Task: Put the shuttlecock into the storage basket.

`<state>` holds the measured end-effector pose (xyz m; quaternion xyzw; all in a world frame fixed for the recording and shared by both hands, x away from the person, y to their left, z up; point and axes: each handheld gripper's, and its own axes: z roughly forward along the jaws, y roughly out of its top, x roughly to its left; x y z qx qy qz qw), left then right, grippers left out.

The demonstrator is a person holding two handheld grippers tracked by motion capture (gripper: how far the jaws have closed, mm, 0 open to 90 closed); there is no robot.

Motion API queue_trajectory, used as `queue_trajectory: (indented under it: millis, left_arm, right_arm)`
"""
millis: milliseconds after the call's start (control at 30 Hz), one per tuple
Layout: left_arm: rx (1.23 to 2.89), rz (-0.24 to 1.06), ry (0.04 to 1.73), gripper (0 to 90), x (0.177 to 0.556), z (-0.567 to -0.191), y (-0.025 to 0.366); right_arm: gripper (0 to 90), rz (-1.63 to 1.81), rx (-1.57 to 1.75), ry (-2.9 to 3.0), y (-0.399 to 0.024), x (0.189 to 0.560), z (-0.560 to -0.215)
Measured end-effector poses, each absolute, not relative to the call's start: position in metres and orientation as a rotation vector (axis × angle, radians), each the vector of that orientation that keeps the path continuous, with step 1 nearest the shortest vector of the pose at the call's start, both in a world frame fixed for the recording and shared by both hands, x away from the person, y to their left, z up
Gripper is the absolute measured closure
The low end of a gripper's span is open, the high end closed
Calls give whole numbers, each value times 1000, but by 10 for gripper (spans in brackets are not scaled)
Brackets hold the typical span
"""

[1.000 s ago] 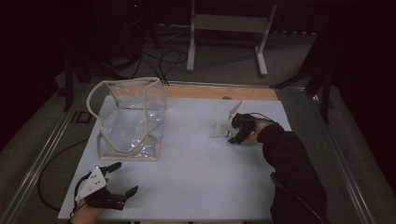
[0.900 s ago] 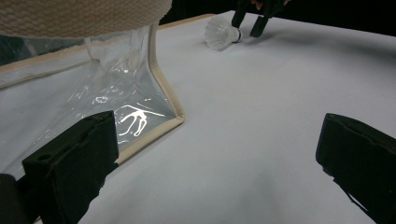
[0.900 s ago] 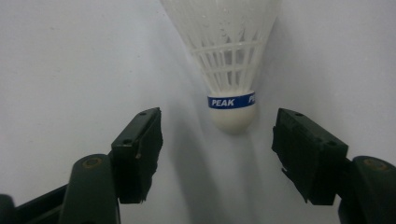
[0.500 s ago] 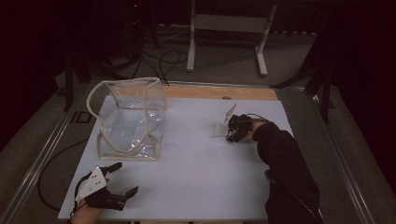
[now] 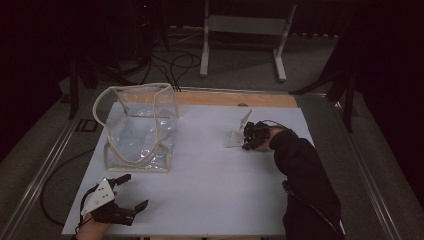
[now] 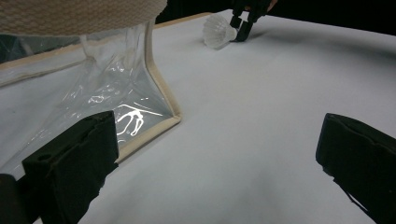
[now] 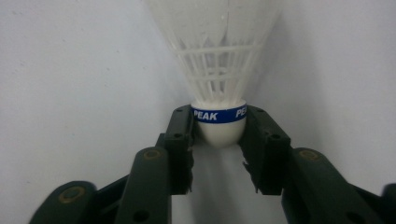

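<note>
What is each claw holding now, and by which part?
The right claw grips the shuttlecock by its cork base. The left claw is open, holding nothing.

- A clear plastic bag (image 5: pixel 141 131) with cream fabric edging and a looped cream handle stands open on the left part of the white table top (image 5: pixel 210 175); the left gripper view shows its crinkled clear wall and trimmed corner (image 6: pixel 159 88) close up.
- A light wooden strip (image 5: pixel 235 98) runs along the table's far edge.
- Beyond the table, a grey metal stand (image 5: pixel 245 30) with two legs rests on the dark floor.
- Black cables (image 5: pixel 170 62) lie tangled on the floor behind the bag.
- A metal rail (image 5: pixel 45 160), possibly part of the table frame, runs along the left side.
</note>
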<state>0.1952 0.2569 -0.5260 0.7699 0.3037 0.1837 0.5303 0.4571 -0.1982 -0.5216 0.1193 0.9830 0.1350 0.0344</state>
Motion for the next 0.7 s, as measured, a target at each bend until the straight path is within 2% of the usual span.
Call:
queue_trajectory:
  millis: [700]
  left_arm:
    - [1848, 437, 718, 4, 196, -526, 256]
  right_arm:
    - [662, 499, 484, 3010, -201, 445, -492]
